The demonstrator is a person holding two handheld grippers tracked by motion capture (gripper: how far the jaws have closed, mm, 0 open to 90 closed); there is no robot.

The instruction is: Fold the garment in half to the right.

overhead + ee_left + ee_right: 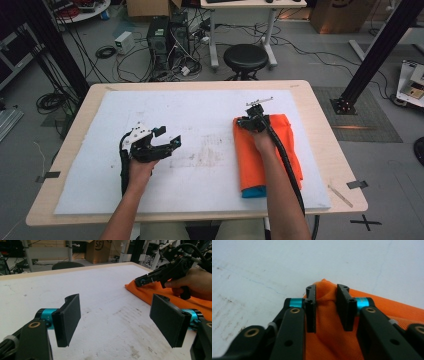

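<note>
An orange cloth, folded into a long strip with a teal layer showing at its near end, lies on the right half of the white mat. My right gripper is at the cloth's far left corner. In the right gripper view the orange cloth bunches up between the narrowed jaws of my right gripper and touches both pads. My left gripper hovers over the mat's left half, open wide with nothing between its jaws. The left gripper view shows my left gripper, the cloth and the right gripper beyond.
The mat covers most of a wooden table; a tape strip sits near its right front corner. Beyond the far edge stand a black stool, computer towers and floor cables. A black frame post rises at the right.
</note>
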